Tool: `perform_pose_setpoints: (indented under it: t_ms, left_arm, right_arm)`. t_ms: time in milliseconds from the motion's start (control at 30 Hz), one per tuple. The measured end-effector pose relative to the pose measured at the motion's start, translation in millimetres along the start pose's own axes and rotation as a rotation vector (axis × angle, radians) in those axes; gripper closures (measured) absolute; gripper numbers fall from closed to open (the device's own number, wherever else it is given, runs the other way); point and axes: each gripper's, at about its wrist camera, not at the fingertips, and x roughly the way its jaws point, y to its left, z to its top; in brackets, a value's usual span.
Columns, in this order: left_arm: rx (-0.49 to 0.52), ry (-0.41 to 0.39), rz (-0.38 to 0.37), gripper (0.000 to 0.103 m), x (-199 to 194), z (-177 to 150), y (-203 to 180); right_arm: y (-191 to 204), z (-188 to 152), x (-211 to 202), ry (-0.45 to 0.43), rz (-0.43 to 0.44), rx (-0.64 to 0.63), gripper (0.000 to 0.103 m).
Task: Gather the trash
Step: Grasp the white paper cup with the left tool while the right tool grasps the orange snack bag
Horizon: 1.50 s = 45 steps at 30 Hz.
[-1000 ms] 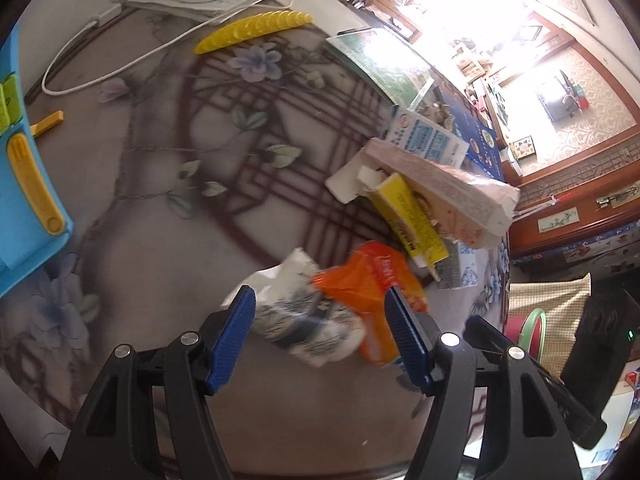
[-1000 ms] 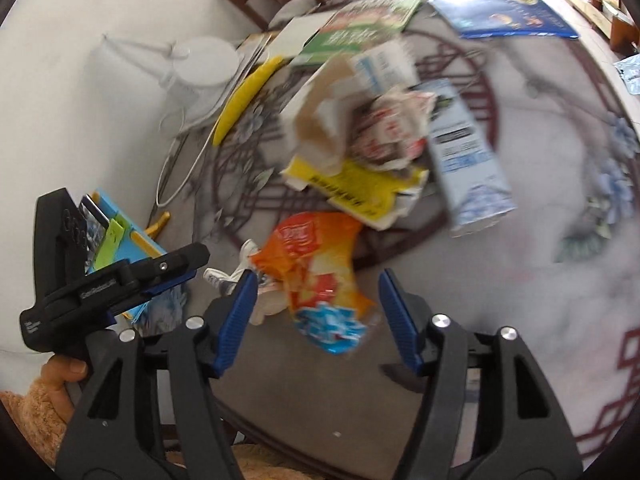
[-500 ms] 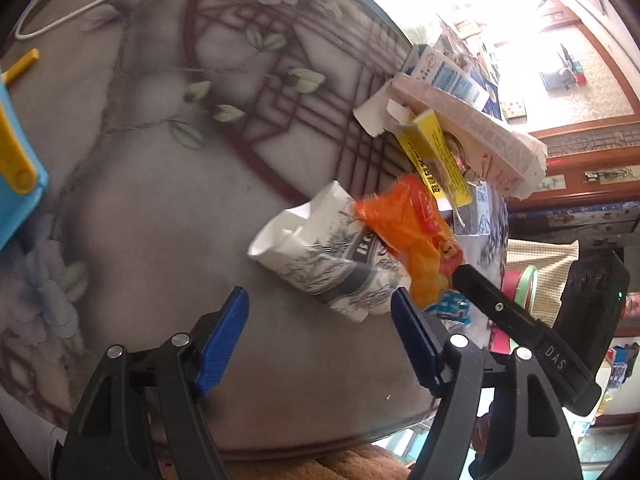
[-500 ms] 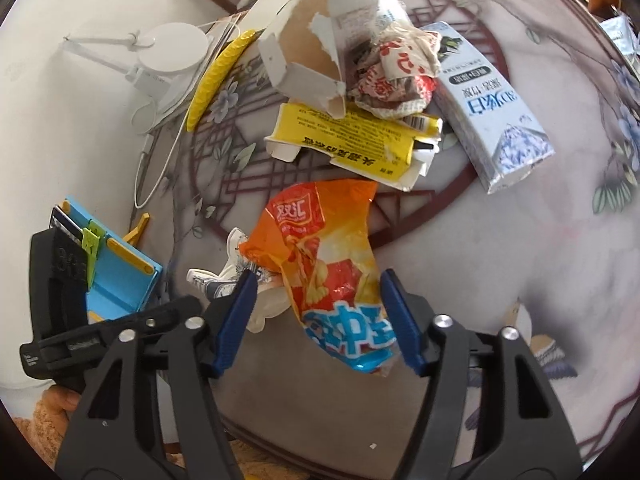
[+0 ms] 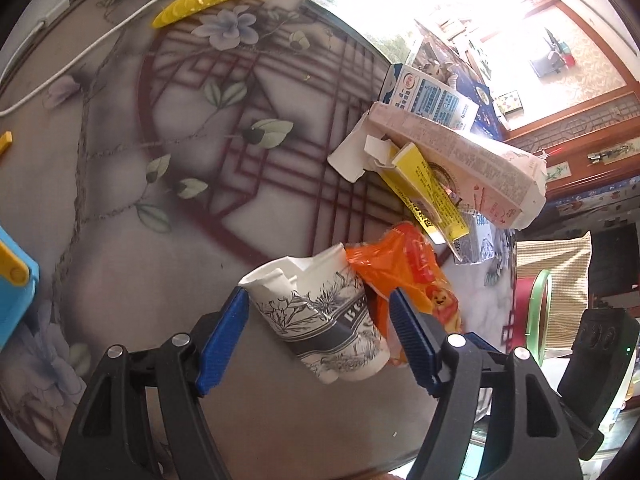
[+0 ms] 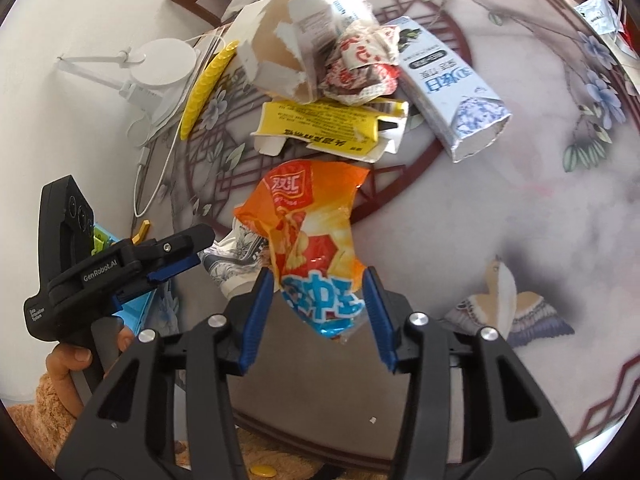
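Since a second ago the right gripper (image 6: 318, 312) has come down over the orange snack bag (image 6: 308, 240), jaws closing on its lower end, not yet pinching; the left gripper (image 5: 320, 336), closing too, brackets the crushed paper cup (image 5: 320, 316) unpressed; both should squeeze low before lifting.

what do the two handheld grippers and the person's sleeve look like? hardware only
Both are the same build: black plastic frames with silver screw heads, and blue ribbed pads on the two fingers. Left gripper, right gripper. In the right wrist view the left unit's black body carries white "GenRobot.AI" lettering and a housing with round lenses. The hand gripping it comes out of a fuzzy tan sleeve. No cables visible on either.
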Motion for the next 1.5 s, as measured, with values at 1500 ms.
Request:
perform_pose_setpoints:
  t_ms: [1500]
  left_arm:
    - [0.070, 0.064, 0.034, 0.037, 14, -17, -16]
  right_arm:
    - [-12, 13, 3, -0.011, -0.037, -0.006, 0.056]
